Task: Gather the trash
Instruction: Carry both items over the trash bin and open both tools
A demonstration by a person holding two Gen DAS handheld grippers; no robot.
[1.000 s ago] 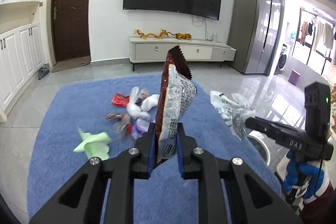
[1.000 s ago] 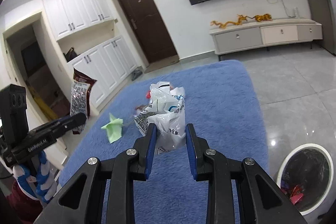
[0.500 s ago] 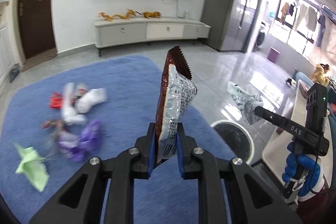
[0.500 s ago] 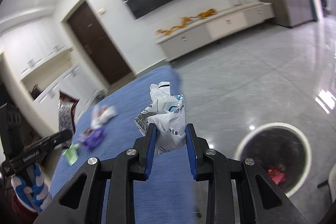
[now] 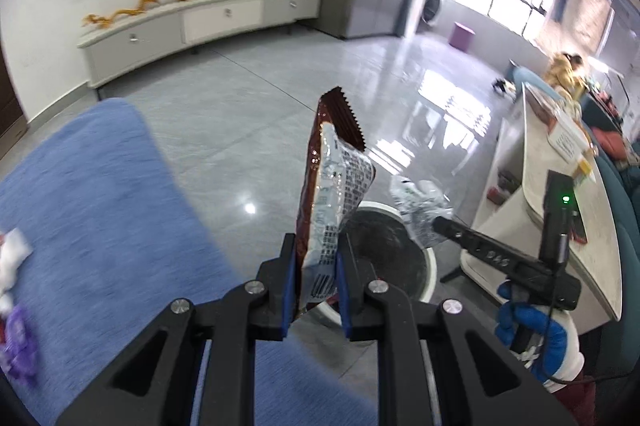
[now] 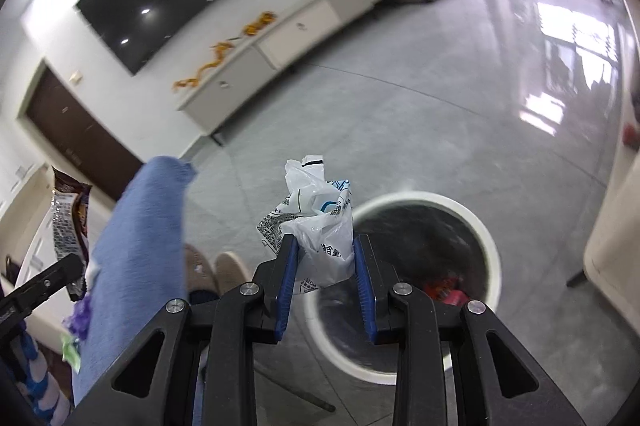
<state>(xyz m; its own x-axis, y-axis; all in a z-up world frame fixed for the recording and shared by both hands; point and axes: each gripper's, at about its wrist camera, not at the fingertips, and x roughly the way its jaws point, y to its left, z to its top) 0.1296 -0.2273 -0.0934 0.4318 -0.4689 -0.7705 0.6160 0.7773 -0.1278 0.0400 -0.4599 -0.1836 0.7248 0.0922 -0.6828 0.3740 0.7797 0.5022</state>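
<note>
My left gripper (image 5: 317, 268) is shut on a brown and silver snack wrapper (image 5: 334, 194), held upright above the near rim of the white round trash bin (image 5: 428, 282). My right gripper (image 6: 322, 268) is shut on a crumpled white plastic bag (image 6: 320, 226), held over the left rim of the same bin (image 6: 490, 246), which has a black liner and some red trash inside. The right gripper with its bag also shows in the left wrist view (image 5: 440, 226), over the bin. The wrapper also shows at the left of the right wrist view (image 6: 68, 222).
The blue rug (image 5: 100, 206) lies to the left, with white and purple scraps (image 5: 16, 346) at its left edge. A pale table (image 5: 560, 210) stands right of the bin. A TV cabinet (image 5: 192, 26) lines the far wall. Slippered feet (image 6: 216, 270) show by the rug.
Both grippers have swung right, away from the rug's trash pile, and now hold their items over the bin. Both stay shut on the same items.
</note>
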